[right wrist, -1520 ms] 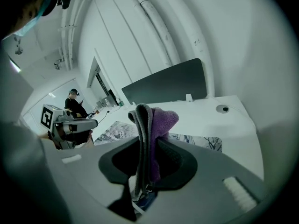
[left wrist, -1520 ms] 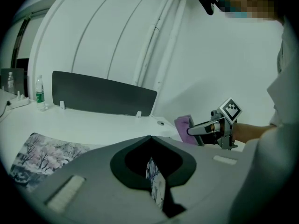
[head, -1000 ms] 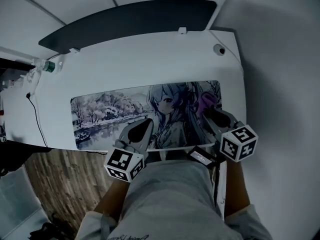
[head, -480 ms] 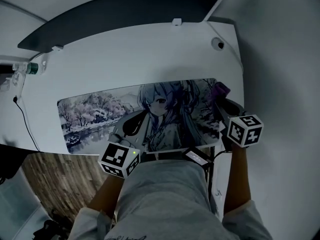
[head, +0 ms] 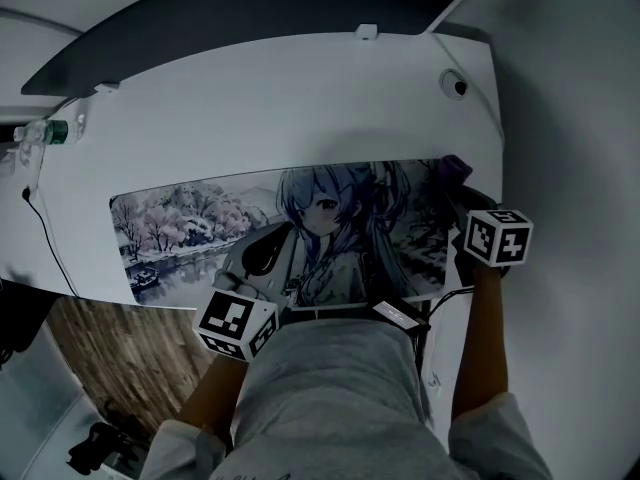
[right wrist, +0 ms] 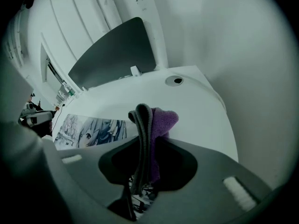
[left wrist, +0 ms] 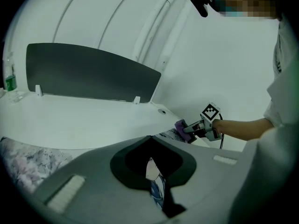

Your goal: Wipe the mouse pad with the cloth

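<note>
White desk (head: 300, 98), with a dark panel (head: 250, 18) standing along its back edge, is carrying the long illustrated mouse pad (head: 190, 223). The person's right claw (head: 457, 190) is clamping the purple cloth (head: 452, 166) and holding it at the pad's far right corner. The left claw (head: 268, 250), jaws together on nothing, is resting on the pad's near edge, well apart from the cloth.

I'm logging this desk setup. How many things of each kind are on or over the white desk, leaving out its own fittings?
Mouse pad: 1
Purple cloth: 1
Plastic bottle: 1
Black cable: 1
Grippers: 2, the left gripper and the right gripper
Total: 6
</note>
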